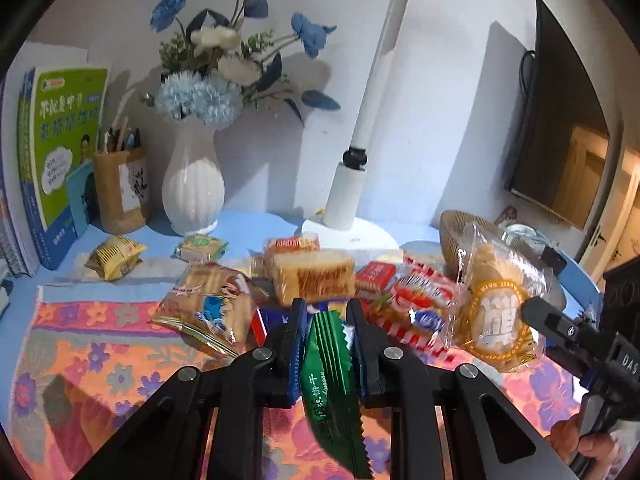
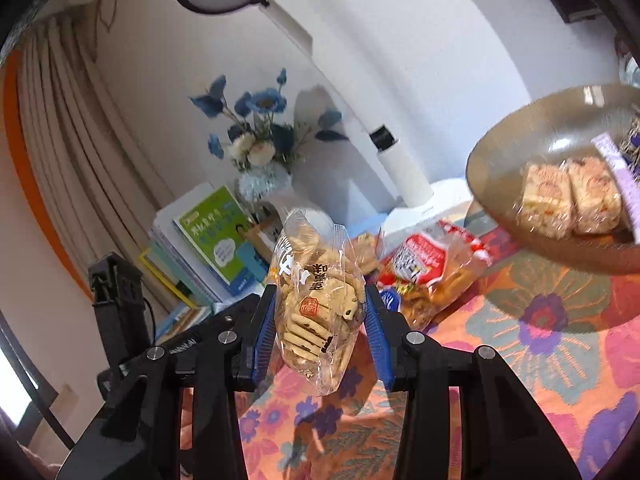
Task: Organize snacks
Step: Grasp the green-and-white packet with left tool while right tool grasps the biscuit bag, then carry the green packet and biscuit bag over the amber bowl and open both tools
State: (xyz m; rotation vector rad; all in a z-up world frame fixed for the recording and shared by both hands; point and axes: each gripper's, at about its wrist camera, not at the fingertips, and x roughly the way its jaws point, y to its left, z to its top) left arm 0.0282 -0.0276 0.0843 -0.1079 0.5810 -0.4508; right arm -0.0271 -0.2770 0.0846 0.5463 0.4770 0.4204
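The green wrapper (image 1: 334, 376) reads "饼干"; the right gripper's body (image 1: 624, 360) shows "DAS".

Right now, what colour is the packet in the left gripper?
Green packet with white lettering, clamped in the left gripper; left wrist view shows it best.

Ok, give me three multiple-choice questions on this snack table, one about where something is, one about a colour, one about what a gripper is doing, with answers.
1. Where do the two pale wrapped bars lie?
A. In the round bowl
B. Beside the books
C. Under the lamp

2. What colour is the packet in the left gripper?
A. Yellow
B. Green
C. Purple

3. What is the right gripper doing?
A. Hanging open with nothing in it
B. Pressing on the cloth
C. Gripping a clear bag of biscuits

Answers: 1 A, they rest inside the bowl in the right wrist view. 2 B, the zigzag-edged wrapper is green. 3 C, both blue pads press the bag's sides, clear of the cloth.
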